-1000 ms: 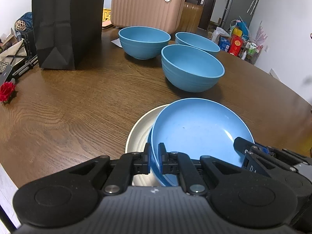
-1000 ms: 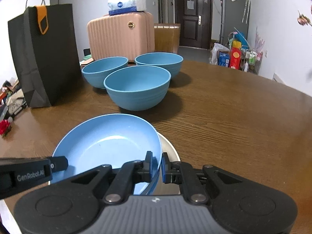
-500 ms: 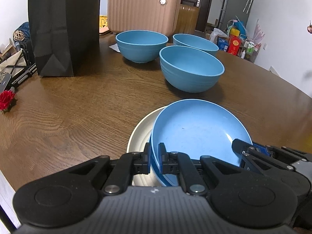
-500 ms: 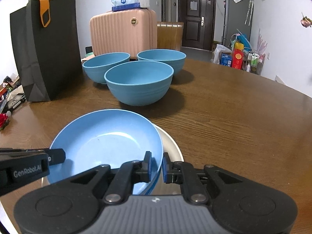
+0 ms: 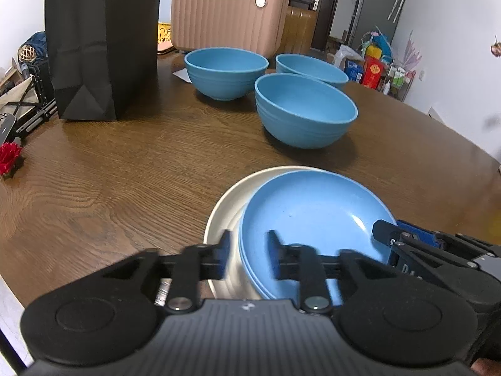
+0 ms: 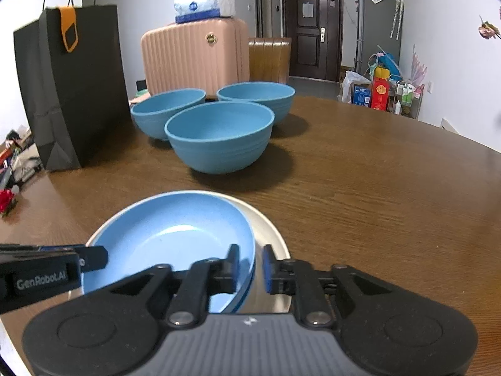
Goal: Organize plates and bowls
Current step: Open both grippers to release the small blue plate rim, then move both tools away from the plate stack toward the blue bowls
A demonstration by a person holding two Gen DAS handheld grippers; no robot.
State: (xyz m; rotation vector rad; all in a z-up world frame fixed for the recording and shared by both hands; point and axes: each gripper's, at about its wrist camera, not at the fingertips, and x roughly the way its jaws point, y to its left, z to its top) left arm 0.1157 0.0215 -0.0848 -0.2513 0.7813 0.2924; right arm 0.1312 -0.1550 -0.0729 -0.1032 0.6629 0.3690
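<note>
- Two plates sat stacked on the wooden table [image 5: 131,169]: a blue plate [image 5: 313,216] lay inside a cream plate [image 5: 225,216], shifted toward the cream plate's right side in the left wrist view, so a cream crescent showed on the left.
- Left gripper [image 5: 247,255] was at the near-left rim of the stack; its jaws had just been opening, stood clearly apart, and the blue plate's rim lay between them. The pads were not pressing on it. The fingers looked blurred.
- Right gripper [image 6: 250,266] was at the near-right rim; its jaws had just been opening too, to a narrower gap, and straddled the blue plate's edge with a slit visible on each side. No grip.
- Each gripper's tip showed in the other's view, at opposite sides of the blue plate.
- Three blue bowls stood farther back on the table: near bowl [image 6: 219,134], back-left bowl [image 6: 162,109], back-right bowl [image 6: 260,94]. All were upright and separate, not nested.
- Black paper bag [image 6: 72,87] stood left of the bowls; pink suitcase [image 6: 194,53] was behind them, with a tissue pack [image 6: 203,4] on top.
- Red flower [image 5: 11,156] lay at the table's left edge.
</note>
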